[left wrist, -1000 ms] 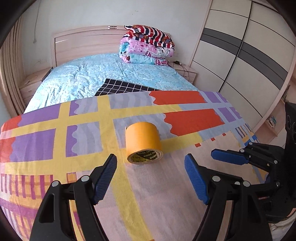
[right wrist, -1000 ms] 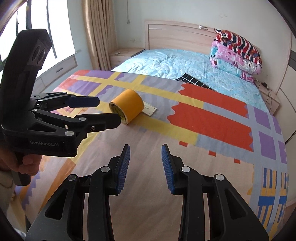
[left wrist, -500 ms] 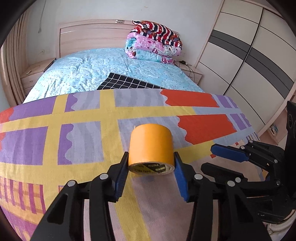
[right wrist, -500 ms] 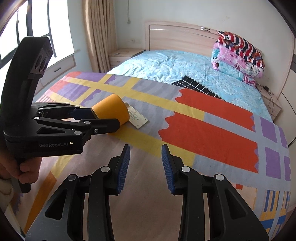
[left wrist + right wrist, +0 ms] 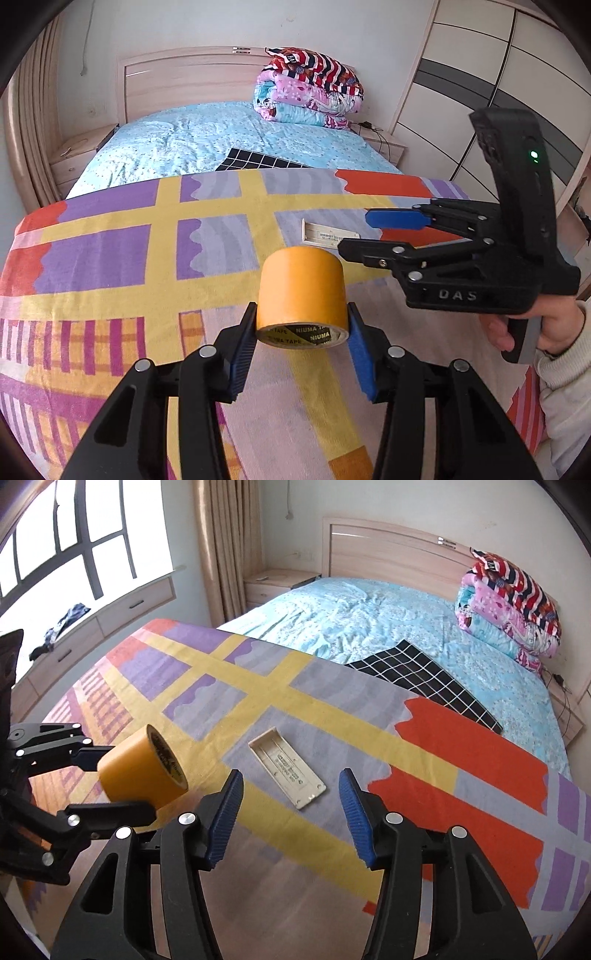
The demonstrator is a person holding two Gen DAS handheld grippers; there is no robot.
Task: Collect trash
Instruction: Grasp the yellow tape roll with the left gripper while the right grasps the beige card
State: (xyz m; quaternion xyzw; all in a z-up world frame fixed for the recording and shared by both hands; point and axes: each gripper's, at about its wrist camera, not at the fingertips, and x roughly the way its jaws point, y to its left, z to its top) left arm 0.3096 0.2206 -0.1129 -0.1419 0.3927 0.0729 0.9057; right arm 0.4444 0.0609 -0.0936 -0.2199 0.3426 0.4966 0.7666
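Observation:
My left gripper point(image 5: 301, 347) is shut on an orange roll of tape point(image 5: 302, 291) and holds it above the colourful blanket point(image 5: 110, 258). The roll also shows in the right wrist view point(image 5: 142, 771), held between the left gripper's fingers. A flat beige plastic cover point(image 5: 287, 771) lies on the blanket; it also shows in the left wrist view point(image 5: 328, 235). My right gripper point(image 5: 291, 808) is open and hovers just short of the cover, its fingers to either side. In the left wrist view the right gripper point(image 5: 391, 236) is over the cover.
The bed has a light blue sheet point(image 5: 369, 627), a black grid-patterned cloth point(image 5: 424, 679), and folded quilts point(image 5: 310, 88) by the headboard. Nightstands stand at both sides. A window bench point(image 5: 74, 635) is on the left, a wardrobe point(image 5: 498, 92) on the right.
My left gripper closed on the tape roll and lifted it off the blanket, which uncovered the beige cover. My right gripper opened wider and moved toward the cover.

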